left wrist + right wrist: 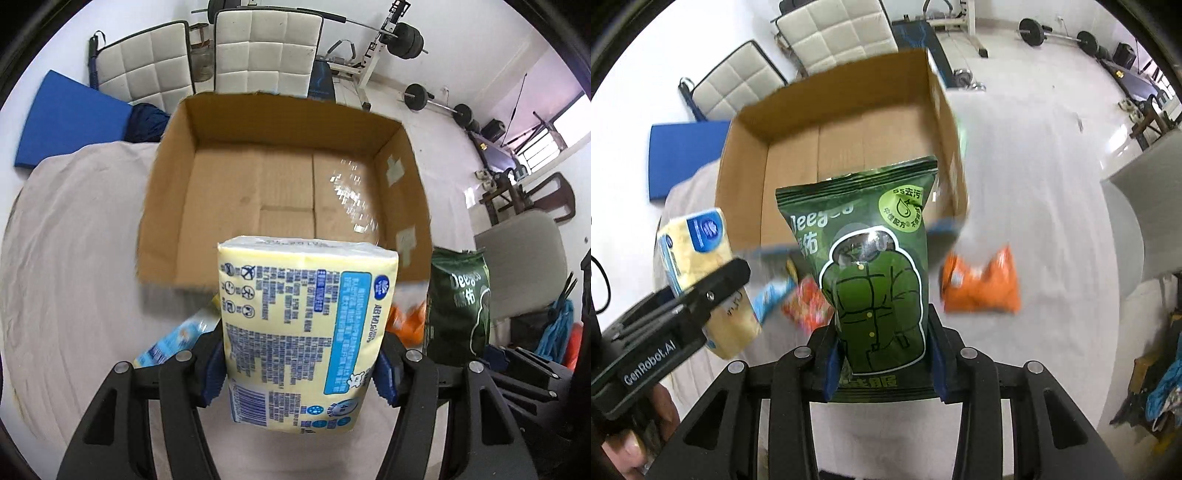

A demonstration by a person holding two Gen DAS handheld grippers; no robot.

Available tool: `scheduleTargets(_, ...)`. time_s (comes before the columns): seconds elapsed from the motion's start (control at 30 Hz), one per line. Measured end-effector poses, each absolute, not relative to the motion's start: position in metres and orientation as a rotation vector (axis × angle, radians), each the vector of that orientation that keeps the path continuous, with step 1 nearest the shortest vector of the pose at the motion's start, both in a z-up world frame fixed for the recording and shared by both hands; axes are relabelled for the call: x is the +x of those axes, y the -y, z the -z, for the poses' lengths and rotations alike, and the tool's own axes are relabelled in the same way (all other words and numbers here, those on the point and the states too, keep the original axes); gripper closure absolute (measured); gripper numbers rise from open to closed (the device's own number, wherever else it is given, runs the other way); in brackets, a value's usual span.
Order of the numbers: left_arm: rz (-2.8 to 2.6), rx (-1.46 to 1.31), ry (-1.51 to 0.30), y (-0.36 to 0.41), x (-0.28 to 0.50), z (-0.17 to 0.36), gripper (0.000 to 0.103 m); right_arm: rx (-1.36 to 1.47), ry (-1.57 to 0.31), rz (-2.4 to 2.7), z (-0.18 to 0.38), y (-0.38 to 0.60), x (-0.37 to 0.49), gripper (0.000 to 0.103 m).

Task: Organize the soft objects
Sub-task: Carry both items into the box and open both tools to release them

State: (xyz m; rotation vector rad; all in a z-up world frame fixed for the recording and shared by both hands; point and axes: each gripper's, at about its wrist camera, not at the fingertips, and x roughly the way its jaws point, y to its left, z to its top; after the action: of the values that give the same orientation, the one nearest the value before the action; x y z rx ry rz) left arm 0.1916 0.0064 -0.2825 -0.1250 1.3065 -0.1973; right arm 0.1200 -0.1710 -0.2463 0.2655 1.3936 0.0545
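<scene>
My left gripper is shut on a yellow tissue pack, held above the table just before the near wall of an open cardboard box. My right gripper is shut on a green pouch, held upright in front of the same box. The tissue pack and left gripper show at the left of the right wrist view. The green pouch shows at the right of the left wrist view. The box looks empty inside.
On the cloth-covered table lie an orange packet, a red packet and a blue-and-white packet. White padded chairs and a blue mat stand behind the box. Gym gear lies beyond.
</scene>
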Motion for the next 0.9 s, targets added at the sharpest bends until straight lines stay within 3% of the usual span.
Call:
scheduleTargets(0.13,0.192,-0.158,-1.33,0.001,0.235,0.291,0.041,0.24,-1.384,-0.049,0.243,0.175,0.17,0.062)
scheduleTargets(0.5,0.176,-0.194,-1.427,0.006,0.349,0.323,0.041,0.225,-1.446,-0.049,0.309,0.171,0.298,0.062)
scheduleTargets(0.9,0.229,-0.247,-1.595,0.019,0.397,0.379,0.041,0.197,-1.527,-0.029,0.377,0.166,0.36,0.062)
